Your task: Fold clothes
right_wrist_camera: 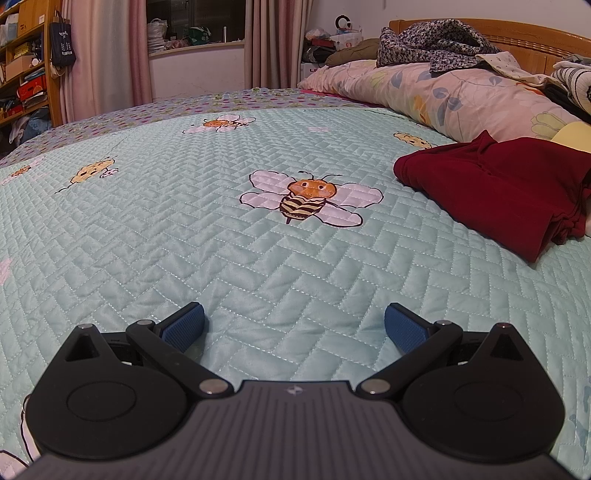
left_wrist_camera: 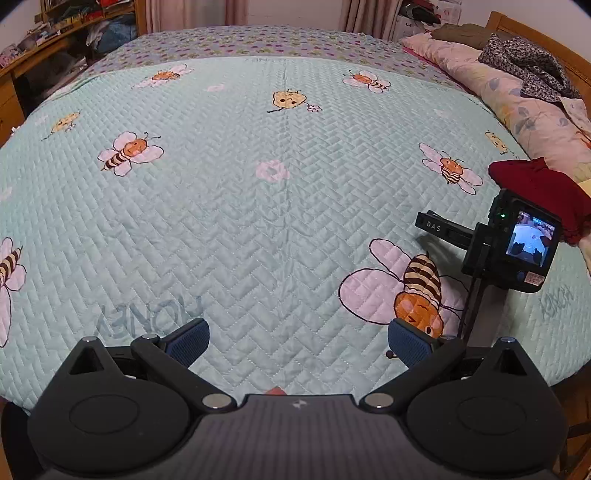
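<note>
Both the left gripper [left_wrist_camera: 297,341] and the right gripper [right_wrist_camera: 293,326] are released and empty. Risk: pinching the quilt [right_wrist_camera: 184,240] beneath the folded red garment [right_wrist_camera: 495,192], right of frame.

Bee-print quilt [right_wrist_camera: 258,258] covers the bed under me. Floral pillow [right_wrist_camera: 443,99] far right, wooden headboard [right_wrist_camera: 517,31] behind it. Shelves [right_wrist_camera: 26,55] far left, pink curtains [right_wrist_camera: 107,51] beside them.

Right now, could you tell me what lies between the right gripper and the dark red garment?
Only bare quilt with a printed bee; the right wrist view shows nothing between the right gripper and the dark red garment.
</note>
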### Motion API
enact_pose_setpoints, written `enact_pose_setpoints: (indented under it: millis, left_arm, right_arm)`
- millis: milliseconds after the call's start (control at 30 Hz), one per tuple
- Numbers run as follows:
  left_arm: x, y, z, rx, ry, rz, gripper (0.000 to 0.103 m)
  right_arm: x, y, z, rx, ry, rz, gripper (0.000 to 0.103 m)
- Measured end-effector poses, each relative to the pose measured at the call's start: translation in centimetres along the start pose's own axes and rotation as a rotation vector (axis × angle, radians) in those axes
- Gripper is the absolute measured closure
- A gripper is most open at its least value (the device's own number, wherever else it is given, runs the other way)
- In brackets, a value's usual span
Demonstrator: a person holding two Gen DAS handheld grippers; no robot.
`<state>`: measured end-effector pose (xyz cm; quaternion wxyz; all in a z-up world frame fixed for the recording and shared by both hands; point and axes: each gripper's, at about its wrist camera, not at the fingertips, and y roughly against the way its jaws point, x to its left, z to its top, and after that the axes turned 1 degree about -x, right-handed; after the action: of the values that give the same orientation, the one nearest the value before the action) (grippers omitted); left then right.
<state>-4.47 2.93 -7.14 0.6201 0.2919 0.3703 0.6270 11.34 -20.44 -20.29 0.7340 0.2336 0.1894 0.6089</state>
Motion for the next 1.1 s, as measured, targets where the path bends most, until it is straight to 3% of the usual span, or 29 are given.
enact_pose_setpoints:
  millis: [267,400,1100]
  left_arm:
    - [-0.04,0.14,-0.02,-0.001,0.0,-0.002,0.0]
    - [0.16,-0.42,0.09,0.039,0.008,-0.013,0.0]
    - [0.45,-0.49,-0.32,0.023,0.048,-0.033,0.0]
  right_arm:
    - [0.01,0.0,0.0,0.0,0.0,0.0,0.0]
    - [0.0,0.01,0.0,0.0,0.0,0.0,0.0]
    - [0.0,0.02,0.01,0.0,0.0,0.0,0.0]
